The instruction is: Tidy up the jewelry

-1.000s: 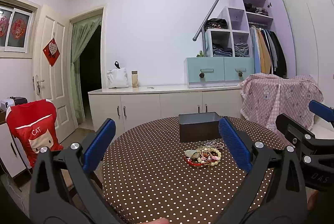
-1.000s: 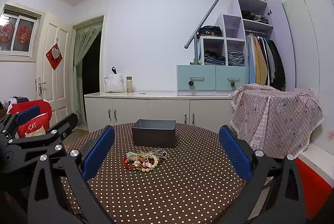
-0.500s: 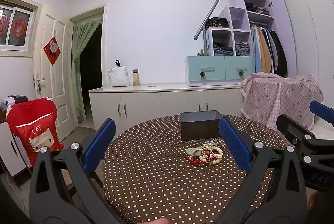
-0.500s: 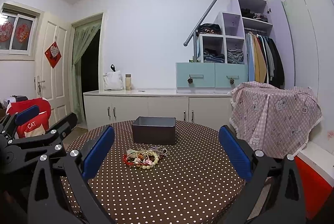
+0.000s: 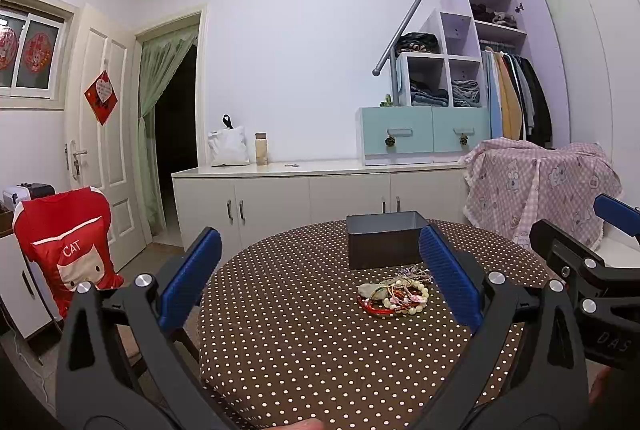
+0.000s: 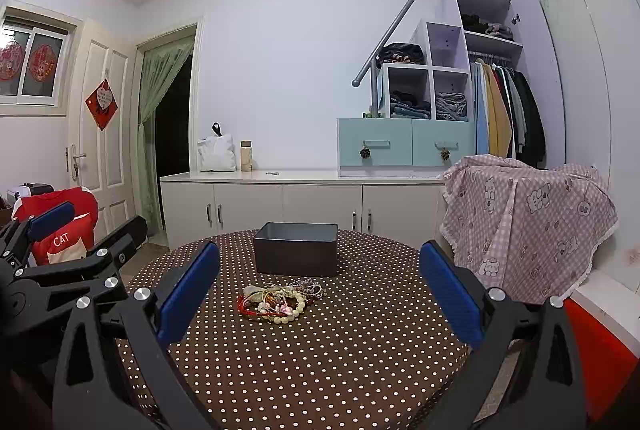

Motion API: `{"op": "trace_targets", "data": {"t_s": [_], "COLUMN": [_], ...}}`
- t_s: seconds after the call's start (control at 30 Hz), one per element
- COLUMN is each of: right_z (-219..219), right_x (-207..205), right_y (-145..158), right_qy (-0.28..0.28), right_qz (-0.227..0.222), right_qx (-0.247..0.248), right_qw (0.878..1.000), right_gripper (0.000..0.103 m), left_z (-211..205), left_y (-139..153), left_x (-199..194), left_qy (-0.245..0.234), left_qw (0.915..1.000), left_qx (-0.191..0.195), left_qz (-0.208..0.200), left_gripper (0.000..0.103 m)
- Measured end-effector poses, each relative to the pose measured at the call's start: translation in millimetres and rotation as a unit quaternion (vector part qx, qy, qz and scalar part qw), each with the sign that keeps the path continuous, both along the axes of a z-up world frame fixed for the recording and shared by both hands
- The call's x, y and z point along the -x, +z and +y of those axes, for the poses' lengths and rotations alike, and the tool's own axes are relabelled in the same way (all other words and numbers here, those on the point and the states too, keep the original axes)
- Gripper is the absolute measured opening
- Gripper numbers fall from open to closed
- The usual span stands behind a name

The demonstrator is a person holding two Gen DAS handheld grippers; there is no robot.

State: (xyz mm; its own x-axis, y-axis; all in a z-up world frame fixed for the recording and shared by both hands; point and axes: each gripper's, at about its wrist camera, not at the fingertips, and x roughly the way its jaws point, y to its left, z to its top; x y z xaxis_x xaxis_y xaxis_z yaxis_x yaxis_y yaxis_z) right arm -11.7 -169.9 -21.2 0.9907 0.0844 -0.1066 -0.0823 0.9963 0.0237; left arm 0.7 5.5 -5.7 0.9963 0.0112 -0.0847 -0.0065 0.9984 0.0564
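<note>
A tangled pile of jewelry (image 5: 394,296), with bead bracelets and red cords, lies on the round brown polka-dot table (image 5: 300,330). It also shows in the right wrist view (image 6: 278,300). A dark open box (image 5: 383,244) stands just behind the pile, also seen in the right wrist view (image 6: 297,249). My left gripper (image 5: 320,274) is open and empty, held above the near side of the table. My right gripper (image 6: 318,290) is open and empty, a little short of the pile.
A white cabinet (image 5: 320,189) runs along the back wall. A red-covered chair (image 5: 66,250) stands to the left. A pink checked cloth (image 6: 528,222) covers furniture to the right. The table (image 6: 340,350) drops off at its round edge.
Both grippers have drifted slightly; the pile and box sit a little lower and nearer in both views. Both stay open.
</note>
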Motion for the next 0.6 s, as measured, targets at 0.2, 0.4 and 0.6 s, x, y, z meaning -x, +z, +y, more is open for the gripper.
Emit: {"op": "trace_targets", "data": {"t_s": [0.2,0.4,0.6], "right_z": [0.7,-0.1,-0.8], "right_x": [-0.1,1.4,2.9], "right_y": [-1.0,-1.1,-1.0], "right_qy": [0.001,0.002,0.002], "right_qz": [-0.001,0.000,0.002], "right_qx": [-0.001,-0.002,-0.004], "right_qw": [1.000,1.000,1.000], "right_gripper": [0.096,0.096,0.096], "left_z": [0.6,0.4,-0.1], "left_y": [0.6,0.7,0.9], "left_x": [0.5,0.9,2.2], "left_qy": [0.001,0.002,0.001], "left_qw": [1.0000,1.0000,1.0000], "left_qx": [0.001,0.001,0.001], "left_qz": [-0.002,-0.001,-0.001], "left_gripper": [0.097,0.097,0.097]}}
